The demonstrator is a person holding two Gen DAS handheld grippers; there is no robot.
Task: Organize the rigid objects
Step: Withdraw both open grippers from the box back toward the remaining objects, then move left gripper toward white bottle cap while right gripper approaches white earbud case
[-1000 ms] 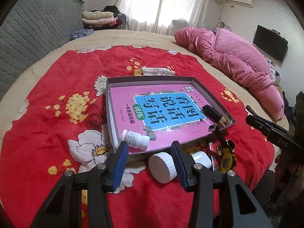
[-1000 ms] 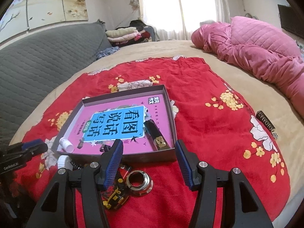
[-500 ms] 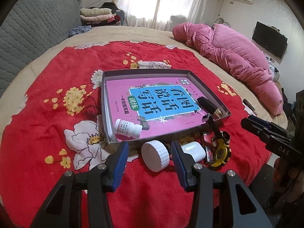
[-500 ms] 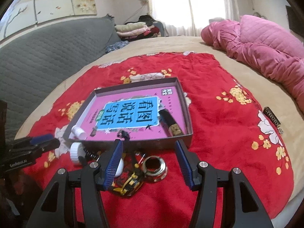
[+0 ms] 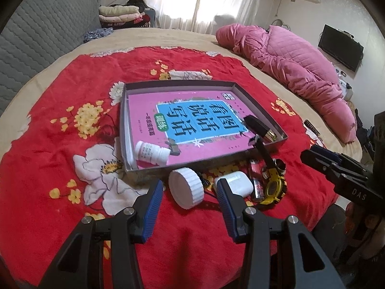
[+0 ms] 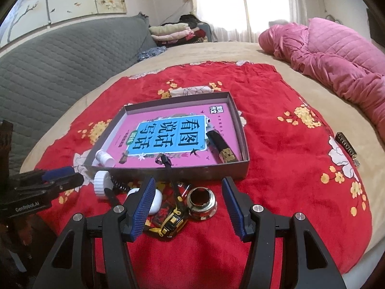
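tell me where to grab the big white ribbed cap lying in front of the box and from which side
Grip the white ribbed cap across its ribbed rim, coming down from above and the near side with the left tongs, whose open pads already flank it. It lies tilted on the red blanket, flat top facing the camera, so the ridged sides are exposed and should give better purchase than the smooth face.

Metal ring now between right jaws.
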